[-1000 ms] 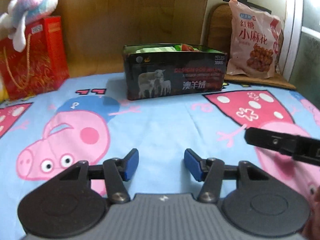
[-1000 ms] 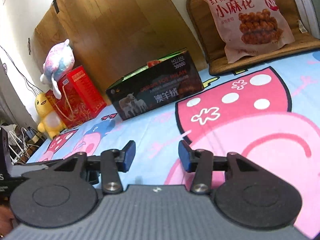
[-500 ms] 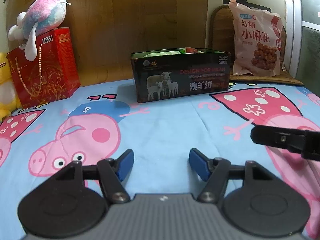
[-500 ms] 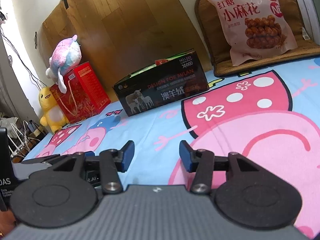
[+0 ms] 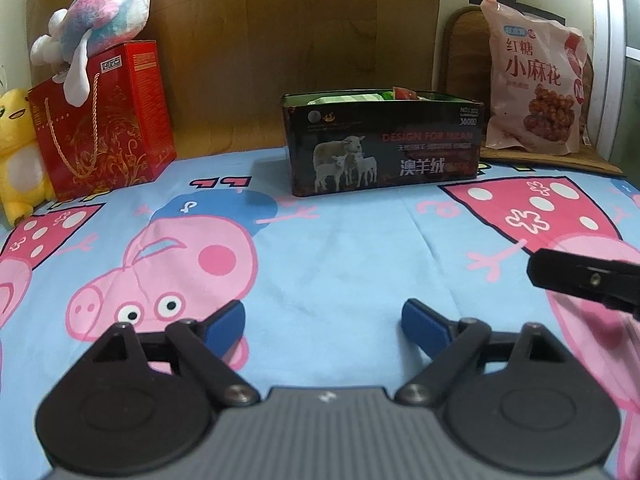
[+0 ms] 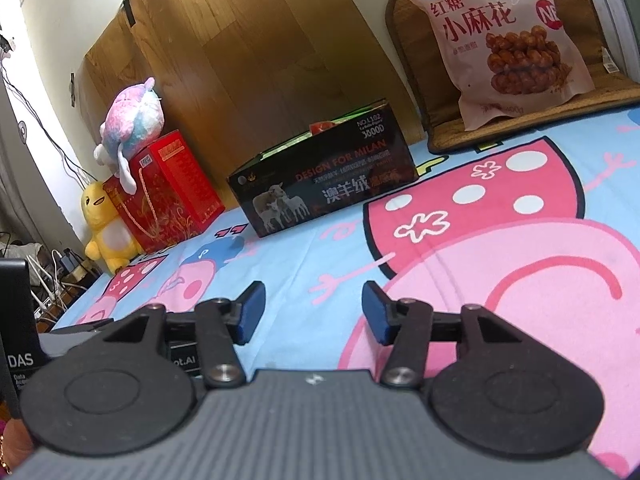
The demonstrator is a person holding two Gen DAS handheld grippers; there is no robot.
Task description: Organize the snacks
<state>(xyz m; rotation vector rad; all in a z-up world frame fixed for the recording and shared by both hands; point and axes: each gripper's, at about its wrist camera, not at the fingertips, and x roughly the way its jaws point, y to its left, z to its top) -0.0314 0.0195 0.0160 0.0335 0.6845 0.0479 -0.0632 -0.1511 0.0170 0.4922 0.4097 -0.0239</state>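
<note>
A black box with sheep printed on it (image 5: 384, 148) stands on the bed at the back, with green and red snack packets showing over its rim; it also shows in the right wrist view (image 6: 324, 192). A large pink snack bag (image 5: 536, 88) leans upright at the back right, also in the right wrist view (image 6: 504, 36). My left gripper (image 5: 323, 322) is open and empty, low over the sheet, well short of the box. My right gripper (image 6: 313, 312) is open and empty. Its dark tip (image 5: 580, 278) shows at the right of the left wrist view.
A Peppa Pig sheet (image 5: 320, 248) covers the bed. A red gift bag (image 5: 108, 120) with a pink-blue plush (image 5: 104, 28) on top and a yellow plush (image 5: 16, 148) stand at the back left. A brown mat (image 6: 520, 120) lies under the pink bag. Wooden board behind.
Both grippers have drawn back and risen a little from the box, so more of the bed and the back-left items show. The left gripper's jaws have opened wider.
</note>
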